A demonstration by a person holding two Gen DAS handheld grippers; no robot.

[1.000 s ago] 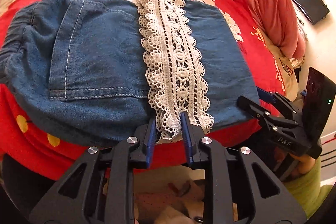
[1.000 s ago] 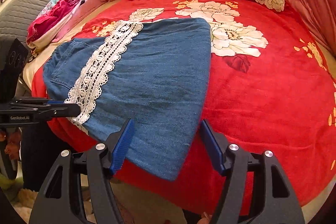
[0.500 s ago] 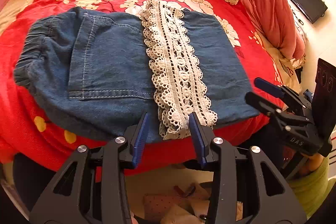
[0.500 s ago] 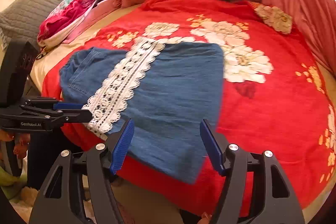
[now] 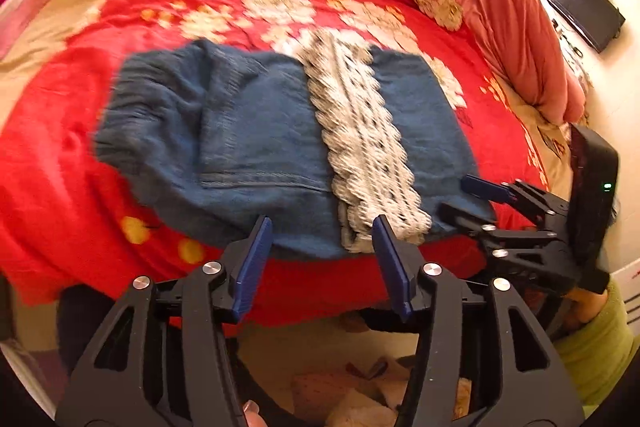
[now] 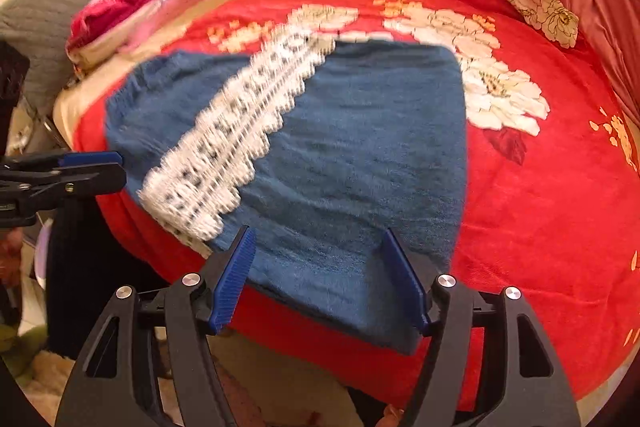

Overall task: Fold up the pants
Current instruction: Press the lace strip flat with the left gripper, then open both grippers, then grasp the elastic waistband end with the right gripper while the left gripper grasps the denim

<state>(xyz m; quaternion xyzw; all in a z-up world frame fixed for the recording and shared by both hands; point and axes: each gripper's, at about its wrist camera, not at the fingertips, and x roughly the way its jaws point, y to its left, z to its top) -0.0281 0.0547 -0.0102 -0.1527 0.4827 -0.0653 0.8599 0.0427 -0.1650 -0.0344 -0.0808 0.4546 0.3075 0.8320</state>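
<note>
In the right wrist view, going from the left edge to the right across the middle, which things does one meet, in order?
Other black gripper with blue pads → white lace trim band → plain blue denim of the folded pants → white flower print on the red floral blanket.

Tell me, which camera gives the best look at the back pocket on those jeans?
The left wrist view. There the pocket lies in plain sight on the jeans, left of the lace strip, though blurred. The right wrist view shows only a sliver of that end, beyond the lace.
</note>
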